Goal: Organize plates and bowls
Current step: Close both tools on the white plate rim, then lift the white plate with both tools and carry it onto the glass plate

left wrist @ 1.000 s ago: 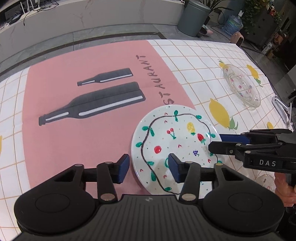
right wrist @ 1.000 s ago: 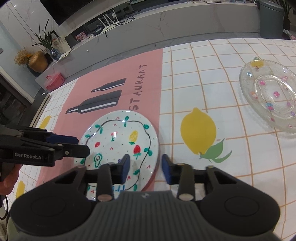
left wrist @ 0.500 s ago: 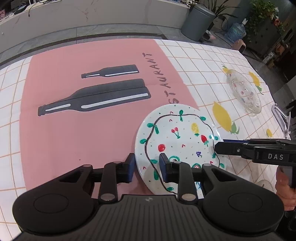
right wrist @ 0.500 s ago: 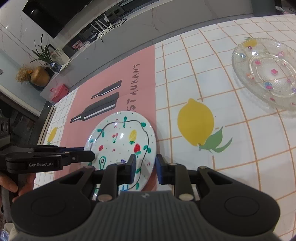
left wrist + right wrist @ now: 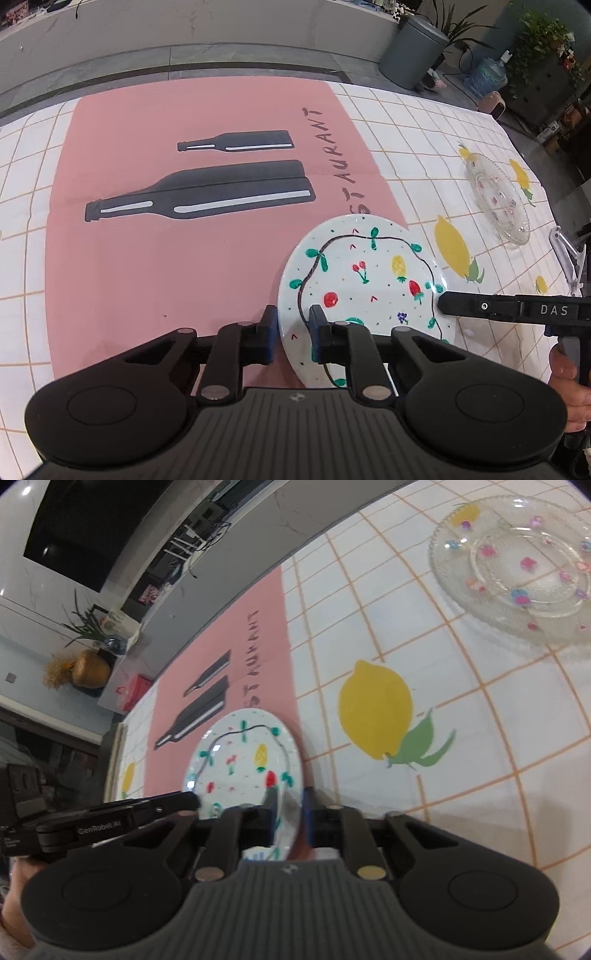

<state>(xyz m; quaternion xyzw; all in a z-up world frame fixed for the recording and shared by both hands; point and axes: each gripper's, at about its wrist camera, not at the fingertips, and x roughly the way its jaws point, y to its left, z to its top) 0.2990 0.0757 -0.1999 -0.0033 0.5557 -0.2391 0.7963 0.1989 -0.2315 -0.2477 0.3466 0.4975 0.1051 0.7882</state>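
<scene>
Left wrist view shows my left hand-held gripper narrowed almost to closing, its jaws having just been drawing together, with the near-left rim of the round white ceramic plate painted with fruit and a black wavy line between the blue-padded fingers. The pads sit right at the rim; I cannot tell for certain that both press on it. The plate lies at the edge of the pink panel of the printed tablecloth covering the worktop, partly over the white checked part beside a printed yellow lemon.

From the same view, my right hand-held gripper comes in from the right, its black tip meeting the plate's right rim, and my hand shows behind it.

In the right wrist view, the right hand-held gripper has its jaws drawn in tight on the plate's near rim, having just finished closing; the rim stands between the pads and the plate looks tilted up on that side. The left hand-held gripper reaches the plate's opposite rim.

Well apart, toward the far right of the worktop, rests a clear ribbed glass plate with small coloured dots.
</scene>
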